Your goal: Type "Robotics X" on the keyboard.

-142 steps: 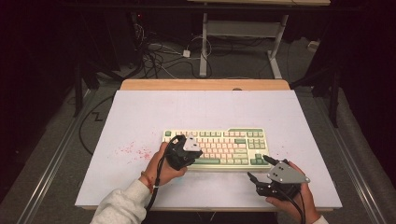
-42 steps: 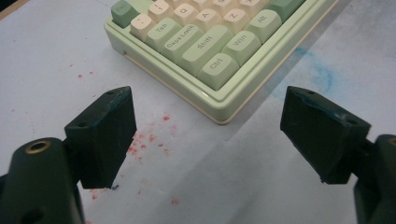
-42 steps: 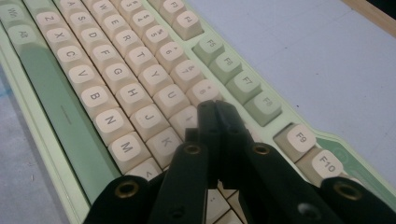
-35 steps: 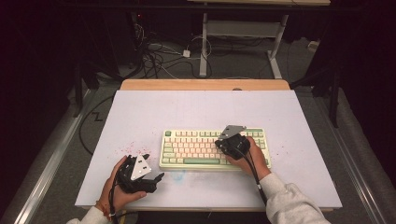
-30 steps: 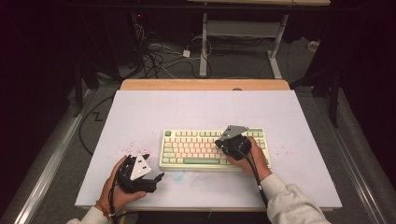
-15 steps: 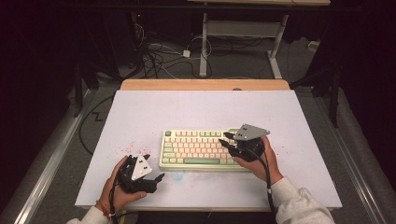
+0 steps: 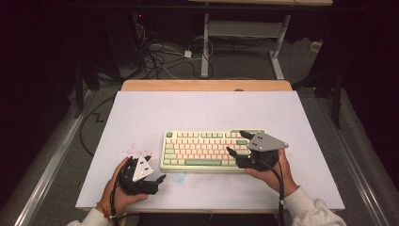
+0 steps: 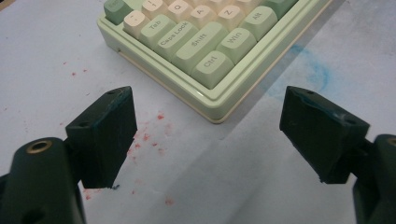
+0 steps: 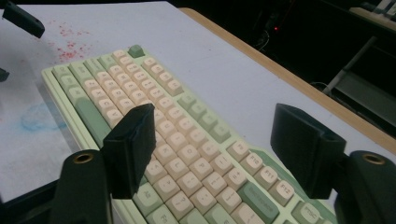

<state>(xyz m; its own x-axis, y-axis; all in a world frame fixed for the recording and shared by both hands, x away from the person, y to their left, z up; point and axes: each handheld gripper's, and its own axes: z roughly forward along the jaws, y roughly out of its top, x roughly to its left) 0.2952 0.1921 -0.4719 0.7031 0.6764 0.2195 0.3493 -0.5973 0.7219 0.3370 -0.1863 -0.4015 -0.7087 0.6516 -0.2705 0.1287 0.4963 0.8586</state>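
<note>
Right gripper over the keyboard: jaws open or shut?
Open. The right gripper has just been opening; its jaws stand wide apart above the keyboard, with nothing between them.

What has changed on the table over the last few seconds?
The hands swapped roles. The left claw left the keyboard and now rests open near the table's front edge. The right claw came onto the keys at the right end, then slid off toward that end; its jaws have just been opening, with nothing between them. The keyboard and the red specks stayed put.
</note>
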